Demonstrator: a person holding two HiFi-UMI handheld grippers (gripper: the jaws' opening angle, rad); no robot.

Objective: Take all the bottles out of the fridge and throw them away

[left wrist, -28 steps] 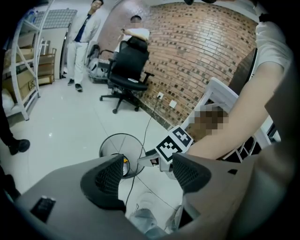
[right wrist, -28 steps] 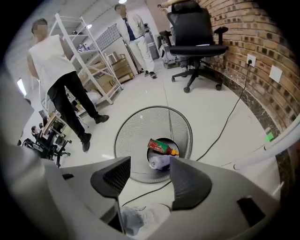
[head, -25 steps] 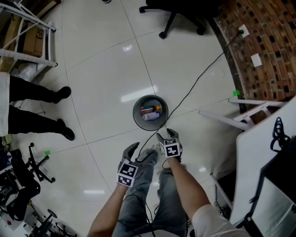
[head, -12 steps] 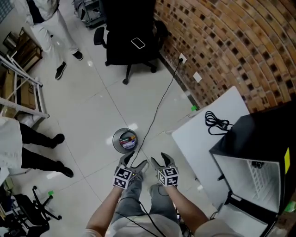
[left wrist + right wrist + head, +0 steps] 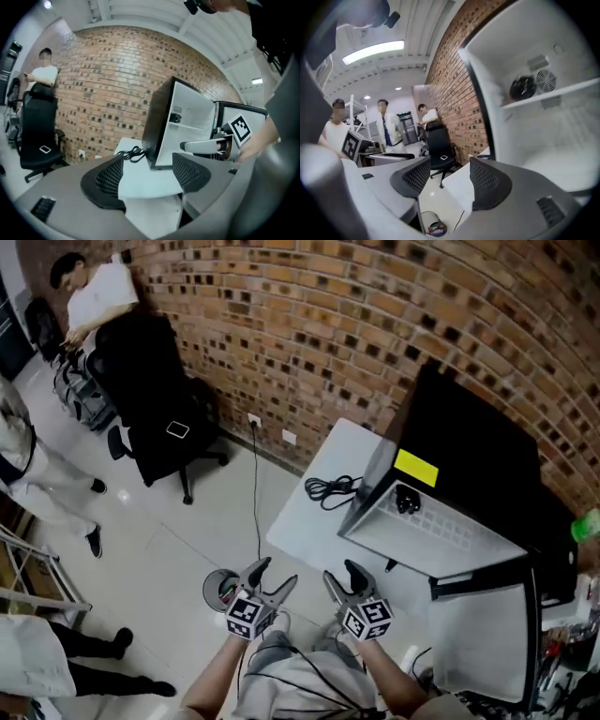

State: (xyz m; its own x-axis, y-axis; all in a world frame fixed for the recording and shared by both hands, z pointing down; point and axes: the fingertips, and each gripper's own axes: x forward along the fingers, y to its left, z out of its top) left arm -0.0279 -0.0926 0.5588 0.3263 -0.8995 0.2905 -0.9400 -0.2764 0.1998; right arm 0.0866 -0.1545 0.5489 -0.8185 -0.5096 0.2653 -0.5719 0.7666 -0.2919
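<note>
The black fridge (image 5: pixel 469 456) stands on a white table (image 5: pixel 309 521), its door (image 5: pixel 487 634) swung open toward me. Its white inside (image 5: pixel 543 117) shows one shelf, a fan and a dark round part; I see no bottles in it. Both grippers hover side by side in front of the table. My left gripper (image 5: pixel 274 576) is open and empty, with the fridge (image 5: pixel 187 122) seen between its jaws. My right gripper (image 5: pixel 343 575) is also open and empty. The round bin (image 5: pixel 222 589) with thrown-away bottles sits on the floor below the left gripper, and shows in the right gripper view (image 5: pixel 432 227).
A black cable (image 5: pixel 330 487) lies coiled on the table's left end. A black office chair (image 5: pixel 155 432) stands by the brick wall (image 5: pixel 309 324). People in white stand at the left (image 5: pixel 28 474). A green object (image 5: pixel 586 524) shows at the fridge's right.
Both grippers have risen from just over the floor bin to the height of the table. The view has swung up from the floor to the fridge and brick wall.
</note>
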